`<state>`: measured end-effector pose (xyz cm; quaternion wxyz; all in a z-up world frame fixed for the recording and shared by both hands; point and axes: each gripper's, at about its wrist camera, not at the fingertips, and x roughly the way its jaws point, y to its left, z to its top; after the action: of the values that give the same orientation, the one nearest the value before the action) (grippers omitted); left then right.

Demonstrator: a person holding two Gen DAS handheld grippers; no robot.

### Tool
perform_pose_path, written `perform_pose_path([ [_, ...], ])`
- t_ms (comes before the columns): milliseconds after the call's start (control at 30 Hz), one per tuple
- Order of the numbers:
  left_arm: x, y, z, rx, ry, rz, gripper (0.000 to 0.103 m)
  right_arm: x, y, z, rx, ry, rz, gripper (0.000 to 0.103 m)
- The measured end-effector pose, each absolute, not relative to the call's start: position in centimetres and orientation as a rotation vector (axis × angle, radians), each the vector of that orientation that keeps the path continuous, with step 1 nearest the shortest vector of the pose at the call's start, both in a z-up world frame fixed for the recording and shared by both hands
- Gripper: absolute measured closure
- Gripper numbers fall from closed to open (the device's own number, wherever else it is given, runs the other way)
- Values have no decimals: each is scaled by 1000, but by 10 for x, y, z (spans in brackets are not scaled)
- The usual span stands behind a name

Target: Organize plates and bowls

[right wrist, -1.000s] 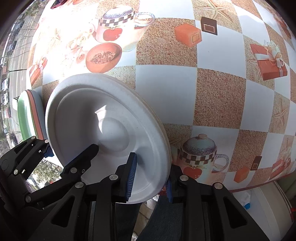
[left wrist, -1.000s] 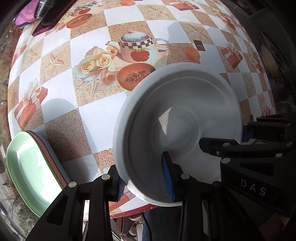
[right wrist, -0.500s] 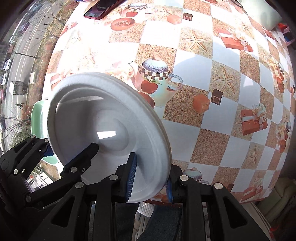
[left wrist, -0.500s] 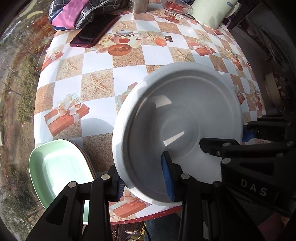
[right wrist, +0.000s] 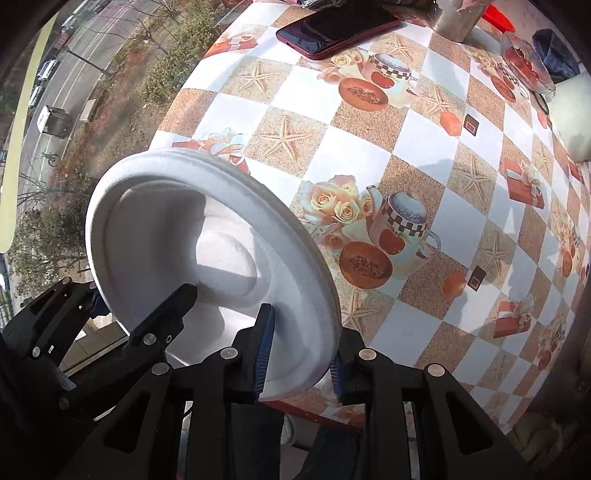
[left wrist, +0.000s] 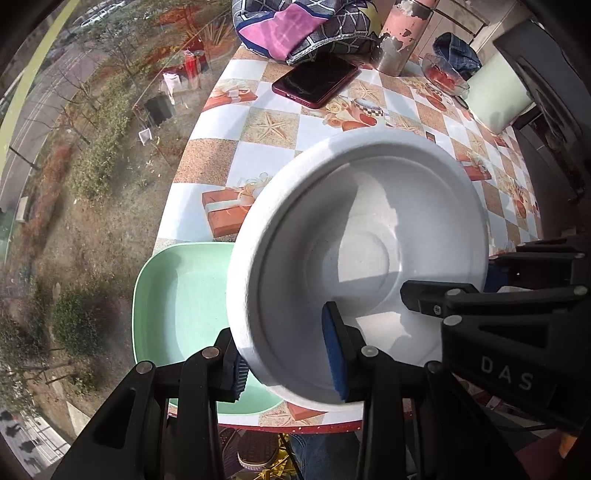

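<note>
A round white plate [left wrist: 369, 236] is held in the air above the table's near left corner, tilted, with both grippers clamped on its rim. My left gripper [left wrist: 288, 362] is shut on its near left edge. My right gripper [right wrist: 299, 354] is shut on its near right edge; the plate [right wrist: 177, 229] fills the left of the right wrist view. A light green squarish plate [left wrist: 181, 306] lies on the table corner below and left of the white plate, partly hidden by it.
The table has a checked cloth [right wrist: 424, 155] printed with teapots and starfish. At the far end lie a dark red phone [left wrist: 316, 83], a patterned cloth bundle [left wrist: 295, 29], a metal cup [left wrist: 395, 55] and a glass dish [left wrist: 443, 74]. The table's left edge borders a window.
Both grippers have lifted the white plate up and carried it left, toward the green plate. More of the table's far end and the green plate's inside has come into view.
</note>
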<state>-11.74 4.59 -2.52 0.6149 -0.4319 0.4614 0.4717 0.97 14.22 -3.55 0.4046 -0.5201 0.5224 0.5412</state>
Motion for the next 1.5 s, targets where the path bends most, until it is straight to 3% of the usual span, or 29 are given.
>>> perform_pose_path([
  [833, -195, 22, -56, -1163, 1134, 1243, 65, -81, 130, -92, -1492, 1366, 1492, 73],
  [933, -194, 23, -57, -1153, 1143, 1242, 59, -80, 122, -82, -1496, 1364, 1506, 73],
  [1033, -192, 21, -52, -1108, 1140, 1252, 39, -79, 119, -73, -1506, 1347, 1518, 73],
  [1067, -191, 20, -50, -1086, 1144, 1266, 36, -78, 119, -73, -1511, 1340, 1517, 69],
  [1100, -191, 20, -48, -1065, 1150, 1273, 33, -77, 119, -72, -1508, 1327, 1516, 50],
  [1167, -192, 19, -45, -1057, 1142, 1263, 28, -70, 119, -65, -1484, 1295, 1536, 32],
  [1233, -190, 20, -42, -1040, 1156, 1259, 27, -64, 118, -63, -1475, 1286, 1541, 26],
  [1300, -186, 20, -39, -1011, 1181, 1249, 26, -57, 117, -59, -1449, 1287, 1546, 5],
  [1333, -184, 20, -37, -997, 1197, 1252, 26, -53, 116, -56, -1430, 1283, 1553, 1],
  [1500, -178, 22, -24, -947, 1187, 1275, 23, -37, 111, -33, -1357, 1192, 1638, 1],
])
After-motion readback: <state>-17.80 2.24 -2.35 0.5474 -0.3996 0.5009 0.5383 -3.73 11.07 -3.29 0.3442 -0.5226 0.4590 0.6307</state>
